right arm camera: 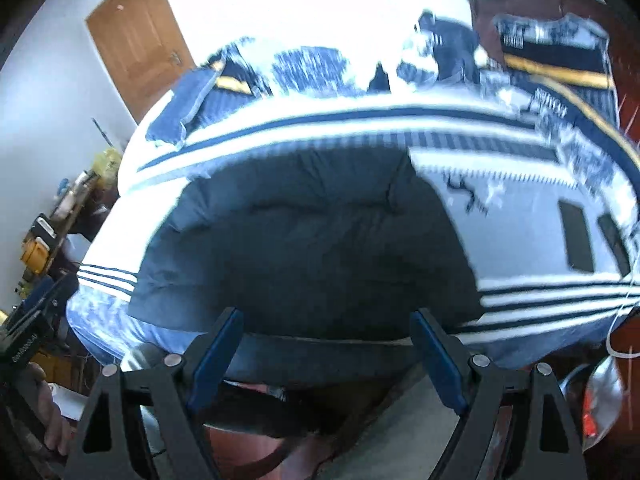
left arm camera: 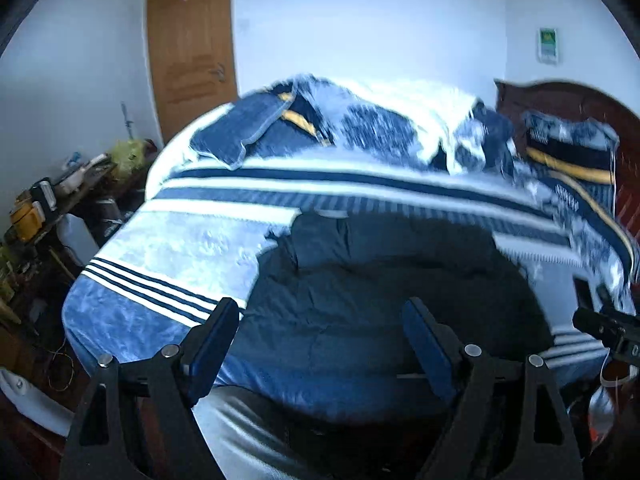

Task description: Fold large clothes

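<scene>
Left tool: blue-padded fingers spread wide, holding nothing, hovering over the near hem of the garment.
Right tool: also spread and empty, poised just above the near edge of the bed; its black body shows at the right margin of the left wrist view.
Garment: a large dark navy quilted padded jacket lies spread on the bed, a collar-like end with a pale tag away from the tools and the hem toward them. It looks roughly flat with soft creases; I cannot tell whether the sleeves are already tucked in.
Bed: a blue-and-white striped blanket covers the bed beneath the jacket.
Farther back: a rumpled blue, white and yellow quilt with a blue pillow is heaped at the far side, before a dark red wooden headboard.
Room: a brown wooden door stands in the far wall.
Progress: judged early. The jacket is laid out, no clear fold shows, and neither tool grips cloth; the folds remain.
</scene>
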`<state>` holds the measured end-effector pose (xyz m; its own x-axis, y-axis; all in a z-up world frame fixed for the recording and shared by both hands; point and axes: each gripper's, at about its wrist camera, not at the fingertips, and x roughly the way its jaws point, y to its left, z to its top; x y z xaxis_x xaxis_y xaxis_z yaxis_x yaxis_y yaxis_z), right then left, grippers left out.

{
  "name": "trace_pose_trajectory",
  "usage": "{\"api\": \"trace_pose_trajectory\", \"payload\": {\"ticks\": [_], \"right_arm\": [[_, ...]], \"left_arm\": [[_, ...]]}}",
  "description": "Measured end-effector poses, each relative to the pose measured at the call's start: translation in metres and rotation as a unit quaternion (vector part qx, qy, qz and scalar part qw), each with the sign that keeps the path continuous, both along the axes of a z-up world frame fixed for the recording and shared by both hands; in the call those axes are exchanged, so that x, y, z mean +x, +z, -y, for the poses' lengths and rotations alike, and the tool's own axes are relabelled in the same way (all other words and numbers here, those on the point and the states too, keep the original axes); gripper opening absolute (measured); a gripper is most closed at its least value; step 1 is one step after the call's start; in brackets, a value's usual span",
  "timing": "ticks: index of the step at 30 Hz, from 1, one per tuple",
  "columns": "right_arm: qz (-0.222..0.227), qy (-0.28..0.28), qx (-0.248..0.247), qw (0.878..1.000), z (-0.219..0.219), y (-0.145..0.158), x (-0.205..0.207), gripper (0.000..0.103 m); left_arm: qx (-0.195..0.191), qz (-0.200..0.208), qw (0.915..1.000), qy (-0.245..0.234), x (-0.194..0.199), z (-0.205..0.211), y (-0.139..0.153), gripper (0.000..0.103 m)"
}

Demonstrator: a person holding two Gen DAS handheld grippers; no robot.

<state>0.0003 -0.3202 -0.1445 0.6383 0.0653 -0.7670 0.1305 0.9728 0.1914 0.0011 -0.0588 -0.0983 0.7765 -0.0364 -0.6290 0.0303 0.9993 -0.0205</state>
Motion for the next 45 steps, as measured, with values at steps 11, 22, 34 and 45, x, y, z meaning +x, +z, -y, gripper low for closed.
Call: {"api": "trace_pose_trajectory", "payload": {"ticks": [11,22,34,45], "right_arm": [[0.076,0.026,-0.020,0.997,-0.035,0.064,-0.037,0.088],[0.098,0.025,-0.034,0.994,-0.039,0.075,-0.054,0.088],[0.113,0.019,-0.034,0.993,-0.045,0.098,-0.063,0.088],[0.099,0.023,-0.029,0.994,-0.042,0.089,-0.056,0.088]], "left_arm": [[0.010,0.030,0.9995,0.001,-0.048,0.016,0.042,0.085],[0.000,0.031,0.9995,0.001,-0.062,0.015,0.049,0.085],[-0.009,0.015,0.9998,0.003,-0.055,0.011,0.042,0.085],[0.005,0.010,0.9999,0.000,-0.051,0.017,0.039,0.085]]}}
